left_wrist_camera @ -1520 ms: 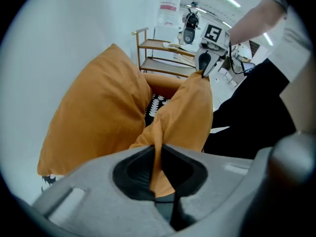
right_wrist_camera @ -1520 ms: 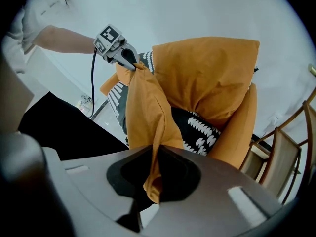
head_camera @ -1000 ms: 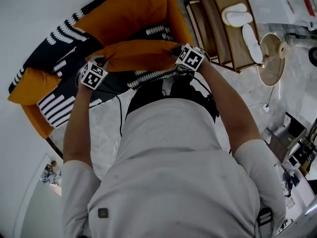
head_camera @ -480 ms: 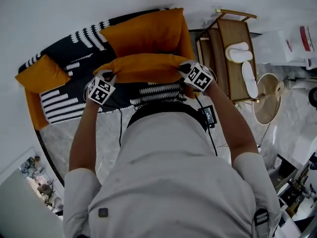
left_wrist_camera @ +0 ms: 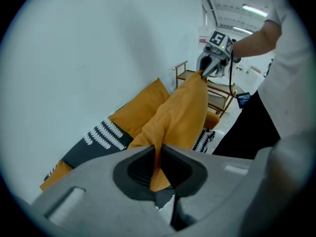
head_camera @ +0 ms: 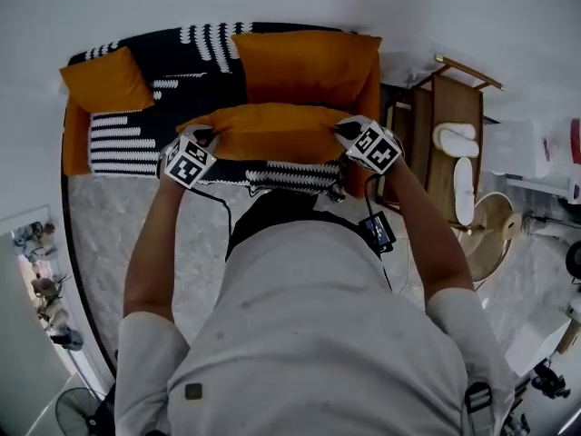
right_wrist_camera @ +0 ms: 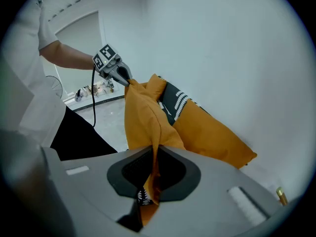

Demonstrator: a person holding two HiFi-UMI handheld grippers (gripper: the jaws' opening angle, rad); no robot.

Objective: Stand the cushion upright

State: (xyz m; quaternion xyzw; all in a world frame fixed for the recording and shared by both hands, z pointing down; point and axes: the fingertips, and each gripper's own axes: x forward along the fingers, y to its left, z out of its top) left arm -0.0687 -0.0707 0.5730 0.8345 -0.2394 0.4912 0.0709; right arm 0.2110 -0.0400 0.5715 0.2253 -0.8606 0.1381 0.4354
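An orange cushion [head_camera: 272, 131] hangs stretched between my two grippers above the sofa seat [head_camera: 127, 134]. My left gripper [head_camera: 207, 140] is shut on its left corner and my right gripper [head_camera: 345, 134] is shut on its right corner. In the left gripper view the cushion [left_wrist_camera: 183, 111] runs from my left gripper's [left_wrist_camera: 157, 154] jaws, which pinch the fabric, up to my right gripper [left_wrist_camera: 203, 71]. The right gripper view mirrors this: the cushion [right_wrist_camera: 142, 117] runs from my right gripper [right_wrist_camera: 152, 174] to my left gripper [right_wrist_camera: 123, 78].
The sofa has a black-and-white patterned cover. A second orange cushion [head_camera: 307, 64] leans on its back and a third [head_camera: 103, 80] lies at its left end. A wooden side table [head_camera: 454, 121] with white slippers [head_camera: 451, 138] stands on the right, beside a fan [head_camera: 495, 234].
Both grippers have risen and carried the cushion up off the sofa seat. The head view has swung, so the whole sofa now shows.
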